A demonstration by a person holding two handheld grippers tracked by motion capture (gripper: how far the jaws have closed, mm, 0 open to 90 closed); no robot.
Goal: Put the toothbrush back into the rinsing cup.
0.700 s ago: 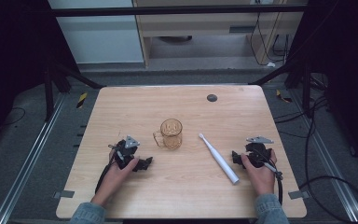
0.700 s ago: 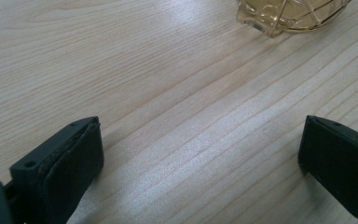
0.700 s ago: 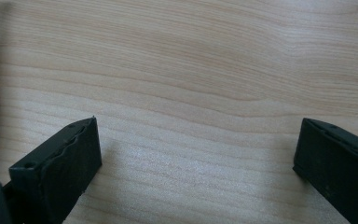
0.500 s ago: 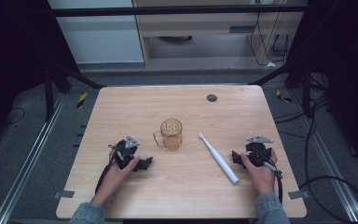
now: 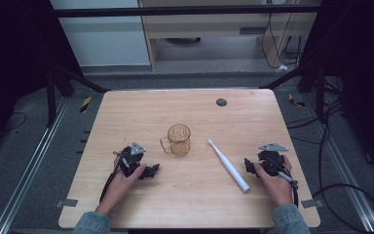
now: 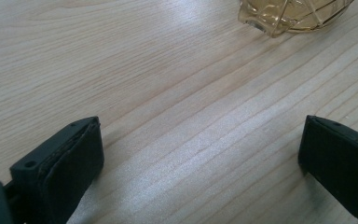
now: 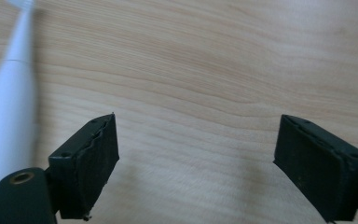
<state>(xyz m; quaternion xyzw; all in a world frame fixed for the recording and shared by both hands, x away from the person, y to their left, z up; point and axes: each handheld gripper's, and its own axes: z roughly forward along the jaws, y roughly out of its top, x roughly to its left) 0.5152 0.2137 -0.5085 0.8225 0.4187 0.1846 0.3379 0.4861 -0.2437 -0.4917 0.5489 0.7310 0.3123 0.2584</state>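
Wooden table [image 5: 126, 117]: toothbrush [image 5: 229, 165] just left of right gripper [image 5: 249, 166], jaws spread, empty.

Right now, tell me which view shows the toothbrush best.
The high view: the whole white toothbrush lies slantwise beside the right gripper. The right gripper view catches a blurred stretch at its left edge; the left gripper view looks toward the cup.

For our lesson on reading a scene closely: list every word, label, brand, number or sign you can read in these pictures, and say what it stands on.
None can be read.
Cup: amber glass, no lettering seen.
Toothbrush: plain white, no brand visible.
Table: bare wood; the dark round spot carries no text.
Yellow-black tape on the floor: stripes, no words.
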